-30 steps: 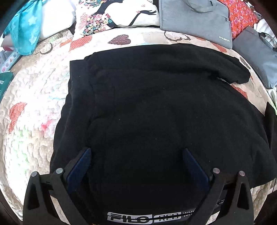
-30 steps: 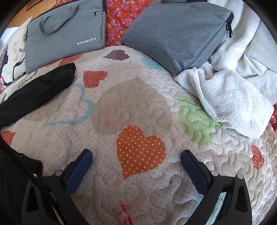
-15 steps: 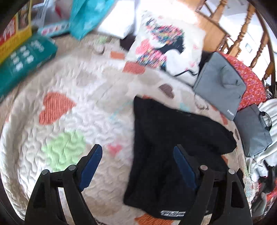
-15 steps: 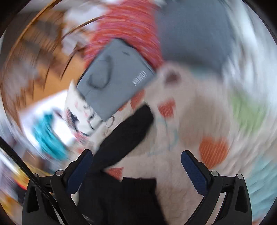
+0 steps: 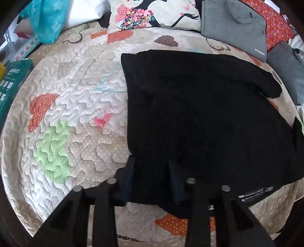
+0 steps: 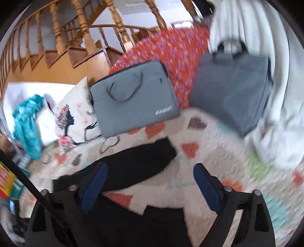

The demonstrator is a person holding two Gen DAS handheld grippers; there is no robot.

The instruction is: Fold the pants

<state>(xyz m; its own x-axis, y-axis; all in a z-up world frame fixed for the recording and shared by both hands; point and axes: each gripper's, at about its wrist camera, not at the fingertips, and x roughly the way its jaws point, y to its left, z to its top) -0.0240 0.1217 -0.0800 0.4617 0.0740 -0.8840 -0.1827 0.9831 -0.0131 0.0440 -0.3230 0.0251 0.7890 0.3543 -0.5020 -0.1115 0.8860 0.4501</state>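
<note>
The black pants [image 5: 205, 117] lie folded over on the quilted heart-pattern bedspread [image 5: 76, 106], one leg reaching toward the right. My left gripper [image 5: 151, 167] has its jaws narrowed around the pants' near left corner, with black fabric between the pads. In the right wrist view the pants [image 6: 136, 163] show as a leg ahead and a dark fold below. My right gripper [image 6: 150, 178] is open and empty, held above the bed over the pants' right part.
Two grey laptop bags [image 6: 133, 98] [image 6: 229, 89] and a printed pillow [image 5: 153, 13] lie at the bed's far side. A white fleece blanket [image 6: 275, 114] is at the right, a teal cloth [image 5: 45, 20] and boxes [image 5: 11, 87] at the left. A wooden stair railing [image 6: 79, 32] stands behind.
My left gripper swung left, came back to the pants' near left corner and closed from wide open onto the fabric. My right gripper lifted and tilted up, staying open.
</note>
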